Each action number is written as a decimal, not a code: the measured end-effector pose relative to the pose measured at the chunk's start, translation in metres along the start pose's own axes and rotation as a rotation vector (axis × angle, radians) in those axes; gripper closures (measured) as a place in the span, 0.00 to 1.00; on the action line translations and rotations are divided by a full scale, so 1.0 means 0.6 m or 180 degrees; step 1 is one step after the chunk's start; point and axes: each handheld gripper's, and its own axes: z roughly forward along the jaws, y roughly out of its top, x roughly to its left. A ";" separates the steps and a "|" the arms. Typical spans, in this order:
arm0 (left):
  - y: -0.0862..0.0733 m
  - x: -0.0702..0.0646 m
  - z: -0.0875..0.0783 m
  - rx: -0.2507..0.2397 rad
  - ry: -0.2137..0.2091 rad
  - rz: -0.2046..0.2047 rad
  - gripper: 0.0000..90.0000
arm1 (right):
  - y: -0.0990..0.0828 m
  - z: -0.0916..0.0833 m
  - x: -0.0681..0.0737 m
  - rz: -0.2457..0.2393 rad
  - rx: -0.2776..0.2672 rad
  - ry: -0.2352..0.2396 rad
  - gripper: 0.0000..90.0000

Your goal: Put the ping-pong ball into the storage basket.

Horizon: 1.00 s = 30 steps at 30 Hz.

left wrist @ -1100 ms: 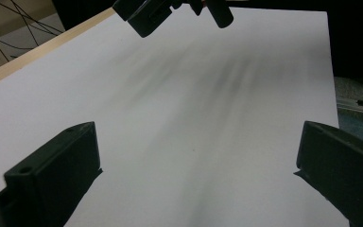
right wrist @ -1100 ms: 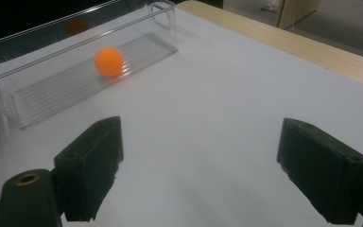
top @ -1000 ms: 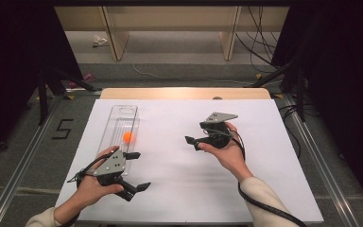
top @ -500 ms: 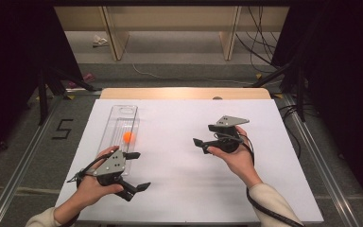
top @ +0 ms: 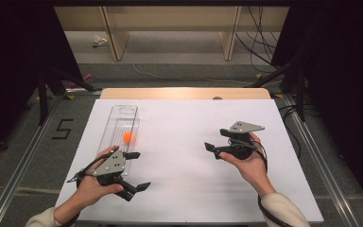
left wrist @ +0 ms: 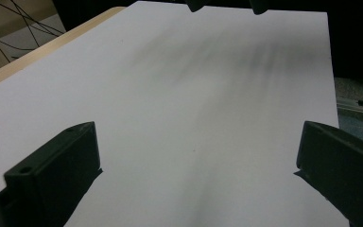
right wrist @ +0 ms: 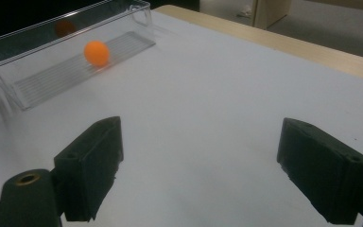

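- since the earlier frame the right gripper (top: 217,150) has shifted toward the right edge of the white worktop (top: 189,123); its jaws are spread, holding nothing.
- left gripper (top: 136,171) sits near the front left corner, jaws wide apart, empty.
- orange ball (top: 128,137) lies inside the clear tray (top: 123,113) along the left edge.

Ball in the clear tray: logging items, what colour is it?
Orange ball; the right gripper view shows it best.

Left gripper (top: 133,171), jaws wide apart, sits near the table's front-left corner. Right gripper (top: 214,151), jaws apart, hovers right of centre, pointing left.
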 end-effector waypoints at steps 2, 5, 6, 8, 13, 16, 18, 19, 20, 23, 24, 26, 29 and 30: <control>0.000 0.000 0.000 -0.0001 0.0002 -0.0002 0.00 | -0.003 -0.005 -0.001 0.0013 -0.0005 -0.0013 0.18; 0.000 0.000 0.000 -0.0003 0.0005 -0.0004 0.00 | -0.008 -0.013 -0.003 0.0024 -0.0008 -0.0033 0.18; 0.000 0.000 0.000 -0.0005 0.0004 -0.0004 0.00 | -0.009 -0.016 -0.004 0.0023 -0.0007 -0.0035 0.18; 0.000 0.000 0.000 -0.0007 0.0006 -0.0004 0.00 | -0.012 -0.024 -0.005 0.0035 -0.0020 -0.0054 0.18; 0.000 0.001 0.000 -0.0009 0.0006 -0.0011 0.00 | -0.020 -0.038 -0.009 0.0066 -0.0032 -0.0088 0.18; 0.000 0.001 -0.001 -0.0009 0.0008 -0.0009 0.00 | -0.024 -0.048 -0.010 0.0086 -0.0045 -0.0106 0.18; 0.000 0.001 -0.001 -0.0007 0.0008 -0.0010 0.00 | -0.026 -0.054 -0.012 0.0099 -0.0055 -0.0127 0.18; 0.000 0.001 -0.001 -0.0006 0.0008 -0.0008 0.00 | -0.026 -0.054 -0.012 0.0099 -0.0055 -0.0127 0.18; 0.000 0.001 -0.001 -0.0007 0.0007 -0.0009 0.00 | -0.030 -0.057 -0.012 0.0101 -0.0050 -0.0133 0.18; 0.000 0.001 -0.001 -0.0008 0.0008 -0.0009 0.00 | -0.033 -0.061 -0.014 0.0100 -0.0038 -0.0143 0.18; 0.000 0.001 -0.001 -0.0007 0.0008 -0.0010 0.00 | -0.036 -0.065 -0.015 0.0108 -0.0039 -0.0161 0.18; 0.000 0.001 -0.001 -0.0012 0.0010 -0.0013 0.00 | -0.037 -0.067 -0.015 0.0117 -0.0034 -0.0169 0.18; 0.000 0.001 -0.001 -0.0011 0.0008 -0.0011 0.00 | -0.040 -0.075 -0.017 0.0120 -0.0050 -0.0190 0.18; 0.000 0.001 -0.001 -0.0010 0.0009 -0.0012 0.00 | -0.041 -0.076 -0.017 0.0130 -0.0049 -0.0195 0.18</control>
